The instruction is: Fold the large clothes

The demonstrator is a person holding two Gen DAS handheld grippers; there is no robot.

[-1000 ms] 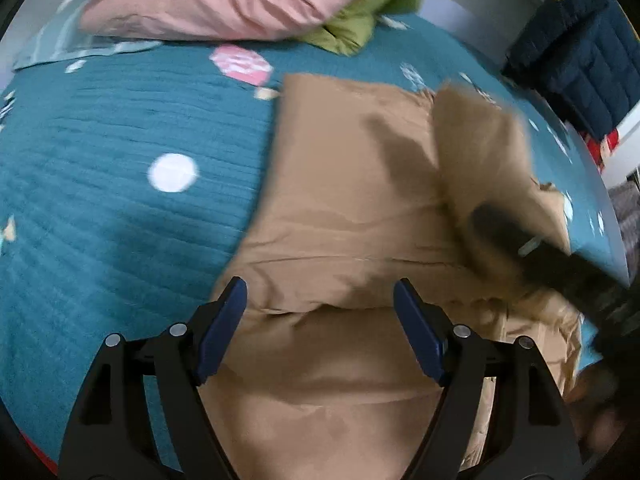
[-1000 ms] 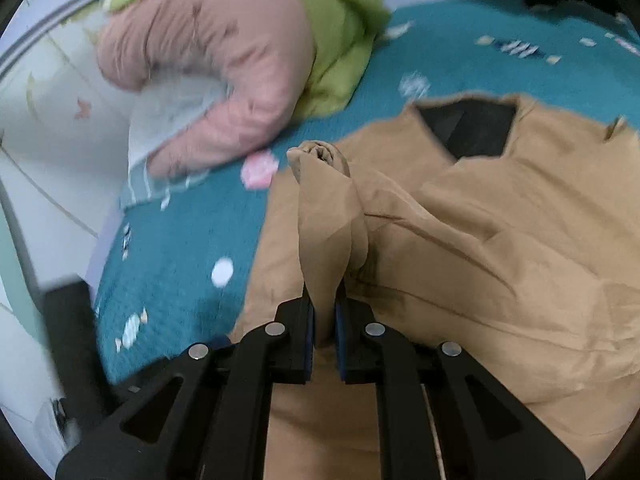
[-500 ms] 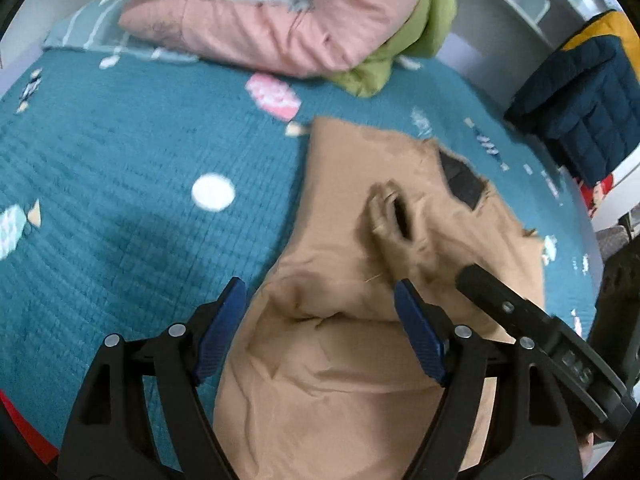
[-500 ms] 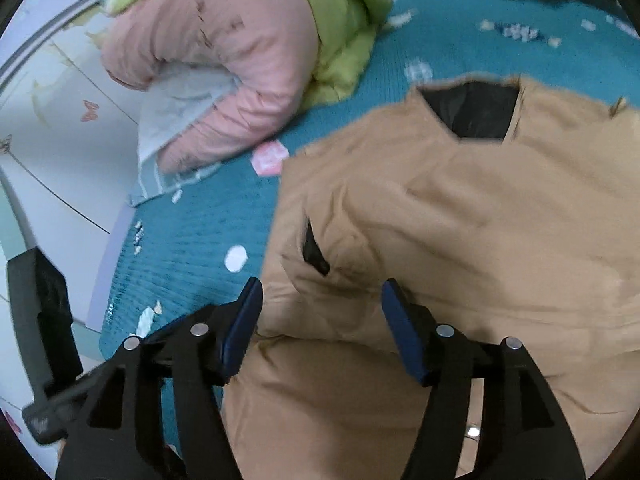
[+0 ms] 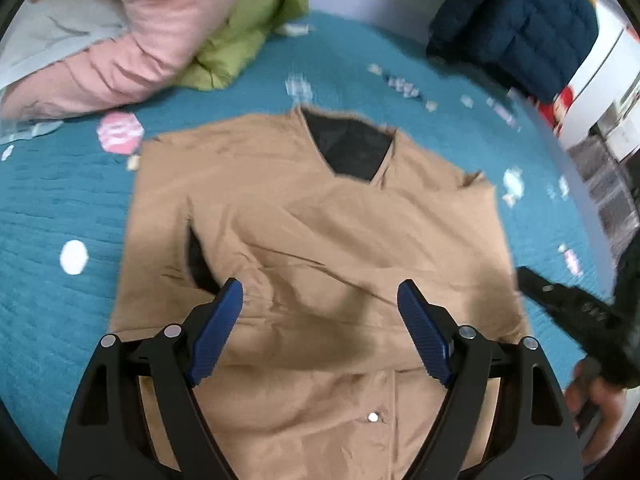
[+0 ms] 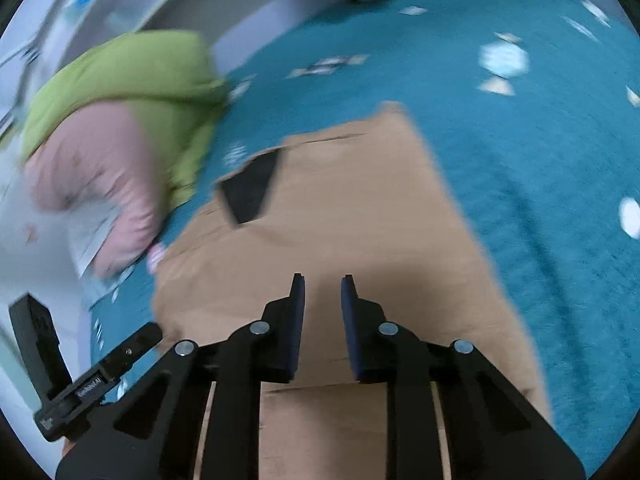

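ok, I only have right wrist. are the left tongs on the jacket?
Observer: No. The left tongs are wide open over the tan jacket and grip nothing.
Operator: Sleeve on that side folded in?
Observer: Yes. It lies across the chest, and its dark cuff opening sits beside one finger of the tongs.
Operator: Front closed?
Observer: It looks closed. One silver snap shows on the placket, near the bottom of the left wrist view.
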